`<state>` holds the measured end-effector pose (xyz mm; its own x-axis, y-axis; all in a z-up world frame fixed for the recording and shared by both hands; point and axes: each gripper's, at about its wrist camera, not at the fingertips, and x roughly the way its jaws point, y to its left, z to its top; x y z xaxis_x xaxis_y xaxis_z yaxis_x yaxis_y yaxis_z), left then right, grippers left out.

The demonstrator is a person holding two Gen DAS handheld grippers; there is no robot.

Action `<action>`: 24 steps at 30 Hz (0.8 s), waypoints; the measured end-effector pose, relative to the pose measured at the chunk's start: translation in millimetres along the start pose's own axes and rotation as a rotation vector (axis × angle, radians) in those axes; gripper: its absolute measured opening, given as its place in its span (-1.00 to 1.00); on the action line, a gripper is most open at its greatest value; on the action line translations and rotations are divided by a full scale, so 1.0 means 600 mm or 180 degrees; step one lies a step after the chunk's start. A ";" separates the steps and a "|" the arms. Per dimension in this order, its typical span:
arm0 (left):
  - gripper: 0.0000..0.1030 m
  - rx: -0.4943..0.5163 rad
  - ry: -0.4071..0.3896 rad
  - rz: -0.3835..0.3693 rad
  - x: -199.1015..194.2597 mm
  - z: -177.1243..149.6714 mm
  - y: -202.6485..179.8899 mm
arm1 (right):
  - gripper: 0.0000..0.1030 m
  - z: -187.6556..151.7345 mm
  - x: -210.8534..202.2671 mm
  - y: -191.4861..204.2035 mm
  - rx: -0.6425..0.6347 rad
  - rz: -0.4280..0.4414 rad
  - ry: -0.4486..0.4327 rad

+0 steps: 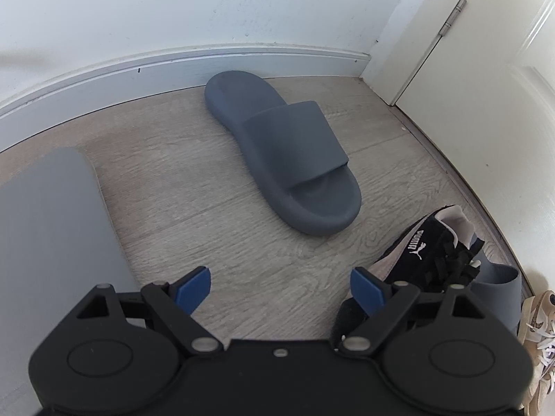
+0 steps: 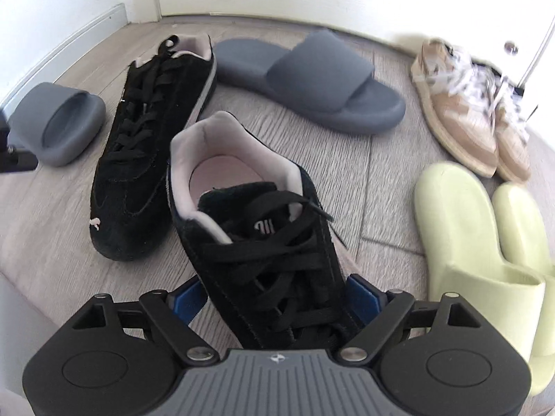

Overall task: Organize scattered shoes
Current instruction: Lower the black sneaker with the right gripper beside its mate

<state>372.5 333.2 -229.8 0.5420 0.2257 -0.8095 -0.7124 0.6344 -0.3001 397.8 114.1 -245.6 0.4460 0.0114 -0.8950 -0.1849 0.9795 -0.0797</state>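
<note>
Left gripper (image 1: 279,289) hovering over bare wood floor (image 1: 194,187), blue pads spread, nothing between them. Grey slide (image 1: 282,159) lying ahead near the baseboard (image 1: 173,60). Over to the right gripper (image 2: 277,300): clamped across the laced forefoot of a black sneaker (image 2: 249,215), heel pointing away. Matching black sneaker (image 2: 145,145) just left of it, second grey slide (image 2: 312,83) beyond, beige sneakers (image 2: 468,107) and lime slides (image 2: 485,242) paired far right.
</note>
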 end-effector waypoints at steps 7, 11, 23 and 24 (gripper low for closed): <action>0.71 -0.0001 0.0028 -0.0022 0.002 0.000 -0.001 | 0.72 0.002 -0.012 -0.057 -0.0124 0.0584 -0.0065; 0.71 0.0045 0.0027 -0.0025 0.002 -0.001 -0.005 | 0.82 -0.001 -0.017 -0.081 -0.0570 0.0792 -0.0233; 0.71 0.0044 0.0093 -0.0050 0.007 -0.002 -0.006 | 0.74 0.015 0.023 -0.038 -0.0854 0.0639 -0.0312; 0.71 0.0049 0.0090 -0.0048 0.007 -0.002 -0.007 | 0.67 0.013 0.020 -0.039 -0.0744 0.0594 -0.0349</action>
<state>377.2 330.8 -232.6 0.5396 0.1951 -0.8190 -0.6971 0.6490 -0.3047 414.3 93.0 -251.3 0.4746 0.2207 -0.8521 -0.4631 0.8858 -0.0285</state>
